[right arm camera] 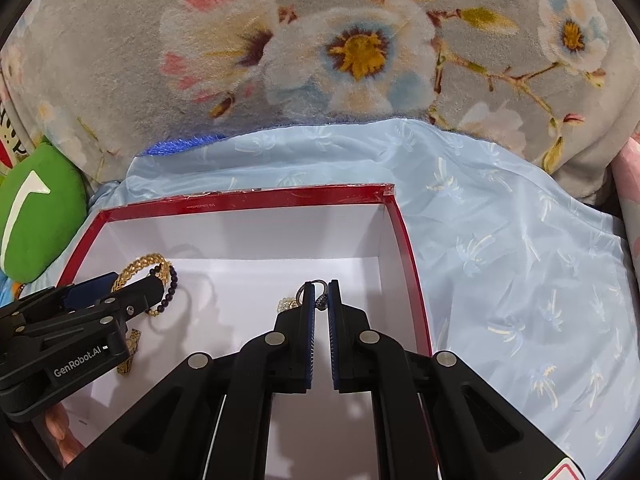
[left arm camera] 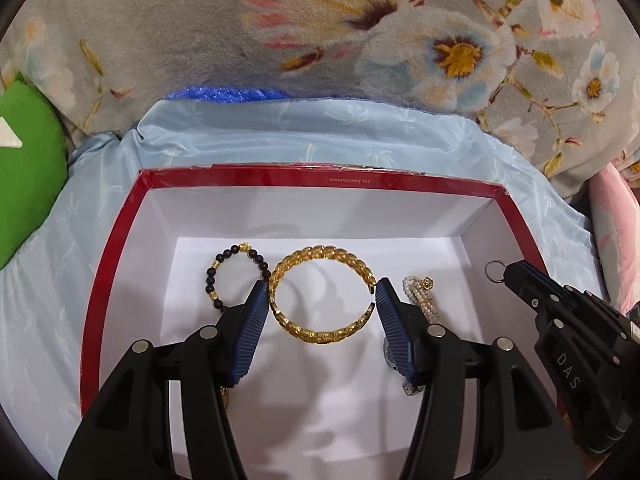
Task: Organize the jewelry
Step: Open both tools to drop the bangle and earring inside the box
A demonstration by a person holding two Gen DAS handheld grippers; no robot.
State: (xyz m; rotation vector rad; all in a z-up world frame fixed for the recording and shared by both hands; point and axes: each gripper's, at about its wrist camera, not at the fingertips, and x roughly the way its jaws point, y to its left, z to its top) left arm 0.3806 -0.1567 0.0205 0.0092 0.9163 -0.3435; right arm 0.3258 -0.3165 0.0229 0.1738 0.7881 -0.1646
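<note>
Three bracelets lie toward the far wall of the red-rimmed box (left arm camera: 120, 248), w/ its white floor: a black-bead bracelet (left arm camera: 236, 274) nearest the left wall, a gold open bangle (left arm camera: 322, 294) in the middle, just beside it and maybe touching, and a pearl bracelet (left arm camera: 420, 294) to the right. Left gripper (left arm camera: 322, 304) has its jaws spread, one pad on each side of the bangle, outside the ring, w/ the right pad next to the bangle's gap. Right gripper (right arm camera: 321, 300) has jaws pressed nearly together, pinching a small metal ring (left arm camera: 495, 270) w/ a dark bit hanging from it, held over the box's right side near the pearl piece. More gold jewelry lies on the near part of the floor, mostly hidden by the grippers. The box sits on a light-blue sheet (right arm camera: 500, 240) over a floral blanket (right arm camera: 360, 40). Risks, as I judge them: if the left jaws close, the left pad could snag the beads too, or the bangle could flex at its gap and pop out. The small ring is held only at the tips, so it could slip and drop onto the pearls, tangling them.
</note>
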